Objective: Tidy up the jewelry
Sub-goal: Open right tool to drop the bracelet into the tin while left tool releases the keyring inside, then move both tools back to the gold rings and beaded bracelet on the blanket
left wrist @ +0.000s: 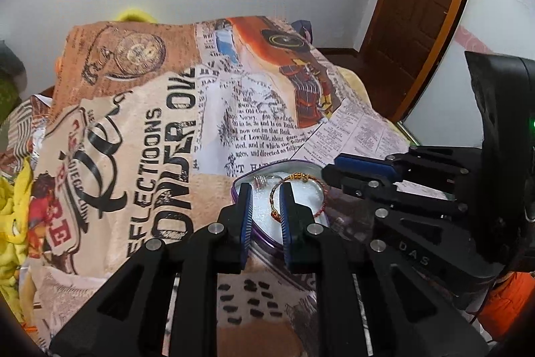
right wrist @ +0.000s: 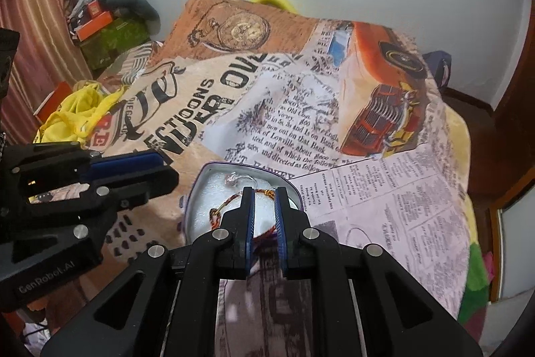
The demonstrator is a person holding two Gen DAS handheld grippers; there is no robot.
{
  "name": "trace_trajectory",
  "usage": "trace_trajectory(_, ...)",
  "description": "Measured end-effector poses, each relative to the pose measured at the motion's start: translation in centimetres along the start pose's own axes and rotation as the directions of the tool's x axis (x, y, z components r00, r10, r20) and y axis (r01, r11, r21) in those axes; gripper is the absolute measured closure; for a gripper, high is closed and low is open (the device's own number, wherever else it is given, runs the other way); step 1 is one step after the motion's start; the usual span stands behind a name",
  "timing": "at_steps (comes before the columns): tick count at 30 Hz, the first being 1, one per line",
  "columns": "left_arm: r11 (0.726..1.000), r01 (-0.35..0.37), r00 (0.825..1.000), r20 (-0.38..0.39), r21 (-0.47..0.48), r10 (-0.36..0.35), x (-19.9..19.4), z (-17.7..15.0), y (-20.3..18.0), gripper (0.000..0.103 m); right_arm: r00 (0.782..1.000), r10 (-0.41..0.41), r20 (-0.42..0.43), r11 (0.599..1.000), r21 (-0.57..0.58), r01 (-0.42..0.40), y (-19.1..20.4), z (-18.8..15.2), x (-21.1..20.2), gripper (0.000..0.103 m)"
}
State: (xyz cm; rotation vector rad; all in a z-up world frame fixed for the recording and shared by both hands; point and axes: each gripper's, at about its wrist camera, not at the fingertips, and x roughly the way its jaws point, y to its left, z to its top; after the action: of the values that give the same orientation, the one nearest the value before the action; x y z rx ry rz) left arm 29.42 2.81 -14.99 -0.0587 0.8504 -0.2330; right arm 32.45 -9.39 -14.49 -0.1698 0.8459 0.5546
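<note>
Right claw (right wrist: 264, 206) gapes above a gold-and-red bangle (left wrist: 294, 189); white-lined tin (left wrist: 267, 235).

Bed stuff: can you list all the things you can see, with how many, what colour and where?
Blanket: one, tan with newspaper and car prints, covering the bed.
Tin: one, purple rim, white lining, open on the blanket.
Bracelet: one, gold and red, in the tin.
Ring: one, silver, at the tin's far end.
Yellow cloth: one, left of the blanket.
Door: one, brown, on the right.
Left gripper: one, black and blue, open above the tin.
Right gripper: one, black and blue, open above the tin.
</note>
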Motion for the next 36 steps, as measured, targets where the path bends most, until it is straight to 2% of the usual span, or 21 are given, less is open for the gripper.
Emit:
trace_trajectory(3, 1.0, -0.008, 1.0, 0.025, 0.0, 0.008, -1.8, 0.0, -0.4, 0.089, 1.0, -0.012, 0.027, 1.0, -0.006, 0.012, 0.4, 0.0, -1.8, 0.091)
trace_trajectory(8, 1.0, -0.02, 0.997, 0.077, 0.003, 0.02, -5.2, -0.1, -1.2, 0.082, 0.995, -0.039, 0.088, 0.999, -0.005, 0.039, 1.0, -0.3, -5.0, 0.074)
trace_trajectory(13, 0.999, -0.033, 0.992, 0.121, 0.012, 0.032, -8.3, -0.6, -2.2, 0.071, 0.989, -0.071, 0.13, 0.997, -0.008, 0.073, 1.5, -0.9, -7.8, 0.073)
trace_trajectory(15, 0.999, -0.04, 0.99, 0.137, 0.018, 0.037, -9.5, -1.0, -2.6, 0.065, 0.986, -0.083, 0.146, 0.996, -0.01, 0.085, 1.8, -1.3, -8.8, 0.066)
trace_trajectory(17, 0.999, -0.044, 0.989, 0.145, 0.024, 0.04, -10.2, -1.3, -3.0, 0.061, 0.981, -0.094, 0.168, 0.995, -0.009, 0.097, 2.0, -1.9, -9.9, 0.053)
trace_trajectory(18, 0.999, -0.045, 0.988, 0.149, 0.026, 0.041, -10.6, -1.5, -3.3, 0.059, 0.978, -0.103, 0.179, 0.994, -0.01, 0.107, 2.2, -2.1, -10.4, 0.051)
trace_trajectory(21, 0.998, -0.048, 0.987, 0.153, 0.031, 0.043, -11.5, -2.1, -3.9, 0.055, 0.974, -0.129, 0.189, 0.991, -0.015, 0.134, 2.5, -2.8, -11.4, 0.05)
trace_trajectory(27, 0.998, -0.047, 0.99, 0.138, 0.039, 0.041, -12.0, -3.1, -4.8, 0.052, 0.973, -0.137, 0.188, 0.99, 0.015, 0.137, 2.0, -4.4, -12.5, 0.05)
trace_trajectory(36, 0.998, -0.037, 0.998, 0.051, 0.046, 0.034, -9.9, -5.3, -5.8, 0.052, 0.974, -0.169, 0.154, 0.984, 0.083, 0.157, 0.0, -7.3, -13.1, 0.05)
